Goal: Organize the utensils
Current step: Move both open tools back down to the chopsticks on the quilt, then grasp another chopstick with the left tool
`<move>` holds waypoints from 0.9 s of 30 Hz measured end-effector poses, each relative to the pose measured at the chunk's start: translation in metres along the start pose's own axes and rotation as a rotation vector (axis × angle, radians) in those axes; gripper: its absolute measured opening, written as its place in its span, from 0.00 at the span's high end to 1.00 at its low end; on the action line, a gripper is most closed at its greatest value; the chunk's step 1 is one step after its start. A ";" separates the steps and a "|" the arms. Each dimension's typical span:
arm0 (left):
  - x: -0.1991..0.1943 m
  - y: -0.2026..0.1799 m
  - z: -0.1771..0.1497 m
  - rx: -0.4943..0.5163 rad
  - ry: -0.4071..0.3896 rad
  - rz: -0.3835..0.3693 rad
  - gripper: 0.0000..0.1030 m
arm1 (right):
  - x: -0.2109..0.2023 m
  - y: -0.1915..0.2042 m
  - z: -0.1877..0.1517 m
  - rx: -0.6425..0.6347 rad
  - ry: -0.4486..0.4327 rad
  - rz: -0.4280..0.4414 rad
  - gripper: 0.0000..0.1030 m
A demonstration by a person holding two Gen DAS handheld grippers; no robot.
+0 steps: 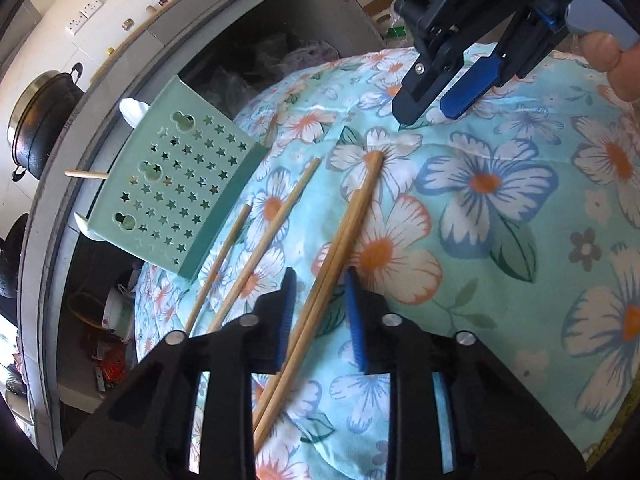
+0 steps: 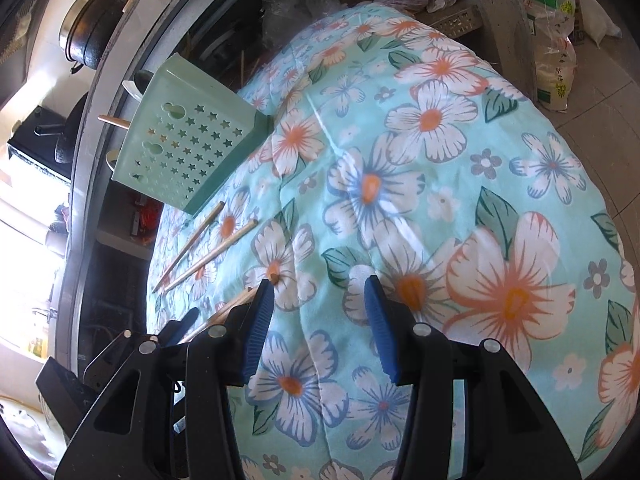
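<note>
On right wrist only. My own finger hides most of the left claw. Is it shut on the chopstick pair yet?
Observer: Not shut. The left claw is open, and the chopstick pair runs between its fingers.
Operator: Pads touching the wood?
Observer: One blue pad sits right against the pair, but I cannot tell if it makes contact. The other pad has cloth showing between it and the sticks.
Operator: Are the sticks crossed?
Observer: No, they lie side by side, close together along their length, flat on the floral cloth.
</note>
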State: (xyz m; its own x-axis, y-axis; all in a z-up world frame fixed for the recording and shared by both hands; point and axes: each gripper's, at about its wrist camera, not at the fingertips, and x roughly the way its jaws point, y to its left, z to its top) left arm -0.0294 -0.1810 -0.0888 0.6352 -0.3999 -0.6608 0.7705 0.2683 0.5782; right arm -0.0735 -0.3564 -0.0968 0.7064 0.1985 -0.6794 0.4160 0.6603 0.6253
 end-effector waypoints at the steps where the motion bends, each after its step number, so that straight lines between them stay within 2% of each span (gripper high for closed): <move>1: 0.002 0.001 0.000 0.001 0.004 -0.011 0.87 | 0.000 -0.001 0.000 0.003 0.000 0.002 0.55; 5: 0.002 0.002 -0.001 0.009 0.004 -0.028 0.90 | -0.001 -0.003 0.000 0.011 -0.001 0.009 0.55; 12: -0.021 0.015 -0.001 -0.060 0.014 -0.154 0.91 | -0.004 -0.006 0.000 0.023 -0.010 0.019 0.55; 15: -0.026 0.022 -0.004 -0.131 0.051 -0.275 0.88 | -0.006 -0.007 0.000 0.026 -0.013 0.023 0.55; 17: -0.027 0.029 -0.005 -0.190 0.051 -0.329 0.87 | -0.006 -0.006 0.000 0.026 -0.014 0.025 0.55; 21: -0.025 0.039 -0.003 -0.281 0.040 -0.394 0.79 | -0.006 -0.006 -0.001 0.026 -0.012 0.031 0.55; 27: -0.009 0.038 0.013 -0.339 0.045 -0.479 0.79 | -0.006 -0.006 -0.001 0.034 -0.010 0.037 0.55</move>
State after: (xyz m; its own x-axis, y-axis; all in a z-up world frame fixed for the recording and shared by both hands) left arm -0.0063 -0.1786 -0.0551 0.2080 -0.5100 -0.8347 0.9418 0.3349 0.0301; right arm -0.0809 -0.3609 -0.0965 0.7273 0.2148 -0.6519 0.4089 0.6273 0.6629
